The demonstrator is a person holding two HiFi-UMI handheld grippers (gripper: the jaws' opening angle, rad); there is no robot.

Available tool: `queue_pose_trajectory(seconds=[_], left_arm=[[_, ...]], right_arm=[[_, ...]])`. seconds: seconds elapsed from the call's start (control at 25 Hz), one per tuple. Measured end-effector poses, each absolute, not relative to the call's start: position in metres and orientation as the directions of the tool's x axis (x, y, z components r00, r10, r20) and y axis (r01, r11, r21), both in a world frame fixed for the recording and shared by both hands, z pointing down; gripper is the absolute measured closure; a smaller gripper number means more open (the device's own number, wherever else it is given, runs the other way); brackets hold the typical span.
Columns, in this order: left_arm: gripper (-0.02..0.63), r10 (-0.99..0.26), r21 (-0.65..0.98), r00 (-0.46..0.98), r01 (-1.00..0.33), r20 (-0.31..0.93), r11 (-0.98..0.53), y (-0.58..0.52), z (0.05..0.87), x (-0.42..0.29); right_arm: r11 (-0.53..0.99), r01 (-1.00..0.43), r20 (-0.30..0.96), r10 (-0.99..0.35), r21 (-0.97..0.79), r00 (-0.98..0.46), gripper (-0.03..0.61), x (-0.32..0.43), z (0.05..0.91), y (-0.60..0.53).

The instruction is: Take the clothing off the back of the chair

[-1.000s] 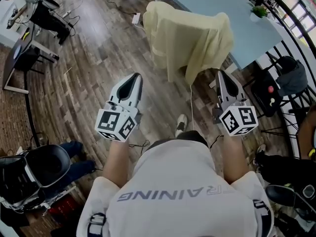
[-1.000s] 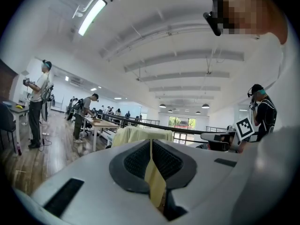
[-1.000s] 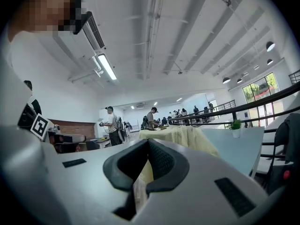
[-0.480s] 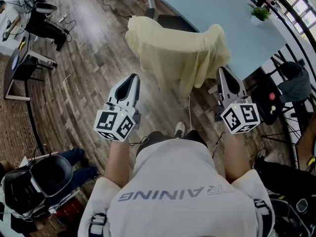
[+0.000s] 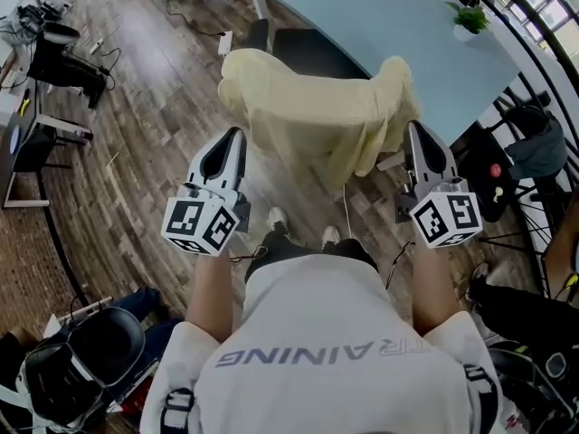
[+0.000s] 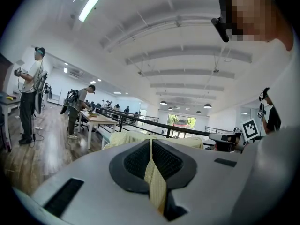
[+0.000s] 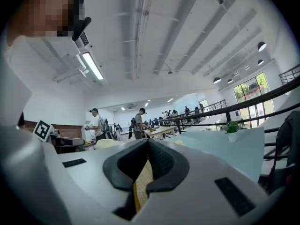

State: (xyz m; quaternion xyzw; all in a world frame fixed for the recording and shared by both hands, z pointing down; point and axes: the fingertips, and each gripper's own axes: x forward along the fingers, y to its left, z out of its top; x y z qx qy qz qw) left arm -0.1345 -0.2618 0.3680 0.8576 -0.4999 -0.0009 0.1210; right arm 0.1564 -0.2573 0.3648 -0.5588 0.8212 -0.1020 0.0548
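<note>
the yellow garment [image 5: 317,116] hangs over the chair [image 5: 308,51] back by the bench [image 5: 398,16]. left tongs [image 5: 233,136] and right tongs [image 5: 418,129], both closed and empty, sit just beside its two sides, likely lined up for a two-handed lift.

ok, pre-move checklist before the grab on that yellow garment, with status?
1. Jaws open for the grab: not ok. Both the left tool and the right tool are shut.
2. Garment in place: ok. The yellow garment drapes over the back of the chair.
3. Tools at both ends: ok, one near each end of the garment.
4. Cloth between jaws: not ok. In the left gripper view the garment lies beyond the tips.
5. Room to pull: ok, likely. The table is on the chair's far side.
</note>
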Motion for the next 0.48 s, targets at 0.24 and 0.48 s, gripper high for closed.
queue_pose_trajectory(seconds=[0.24, 0.48], left_arm=[[0.569, -0.803, 0.234, 0.585, -0.802, 0.115, -0.55, -0.309, 0.372, -0.167], [0.569, -0.745, 0.245, 0.651, -0.753, 0.143, -0.611, -0.339, 0.381, -0.186]], right_arm=[[0.241, -0.953, 0.026, -0.968, -0.185, -0.25, 0.557, 0.135, 0.35, -0.277], [0.111, -0.982, 0.049, -0.992, -0.154, -0.119, 0.557, 0.138, 0.351, -0.28]])
